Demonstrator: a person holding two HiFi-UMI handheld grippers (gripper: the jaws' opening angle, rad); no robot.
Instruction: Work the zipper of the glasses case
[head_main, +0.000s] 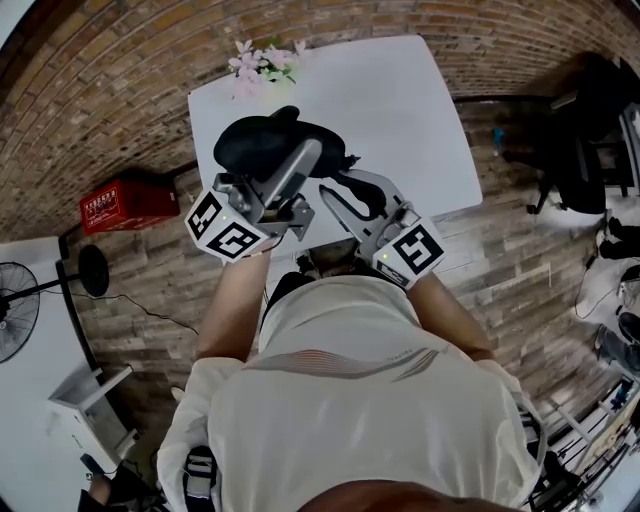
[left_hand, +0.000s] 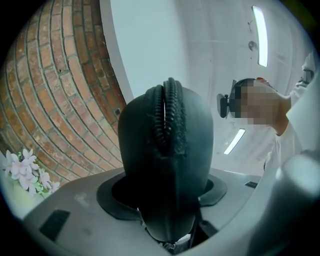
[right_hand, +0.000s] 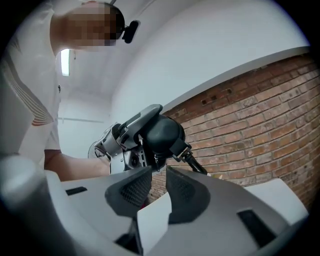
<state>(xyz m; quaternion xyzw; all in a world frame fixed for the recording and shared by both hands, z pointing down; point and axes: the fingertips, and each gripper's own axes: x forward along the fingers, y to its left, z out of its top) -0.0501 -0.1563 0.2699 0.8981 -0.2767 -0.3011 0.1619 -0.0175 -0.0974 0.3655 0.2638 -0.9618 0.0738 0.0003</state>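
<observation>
The black glasses case (head_main: 262, 142) is held up over the white table (head_main: 410, 110), with my left gripper (head_main: 298, 168) shut on it. In the left gripper view the case (left_hand: 167, 165) fills the space between the jaws, and its zipper teeth (left_hand: 169, 112) run up the top ridge. My right gripper (head_main: 352, 196) sits just right of the case. Its jaws (right_hand: 159, 187) stand narrow with a bare gap between the pads. Ahead of them the case (right_hand: 162, 134) shows end-on, with a thin black tab (right_hand: 194, 164) sticking out toward the right.
Pink flowers (head_main: 262, 60) lie at the table's far edge. A red box (head_main: 128, 203) and a fan (head_main: 20, 300) stand on the brick floor to the left. Dark equipment (head_main: 590, 130) is at the right.
</observation>
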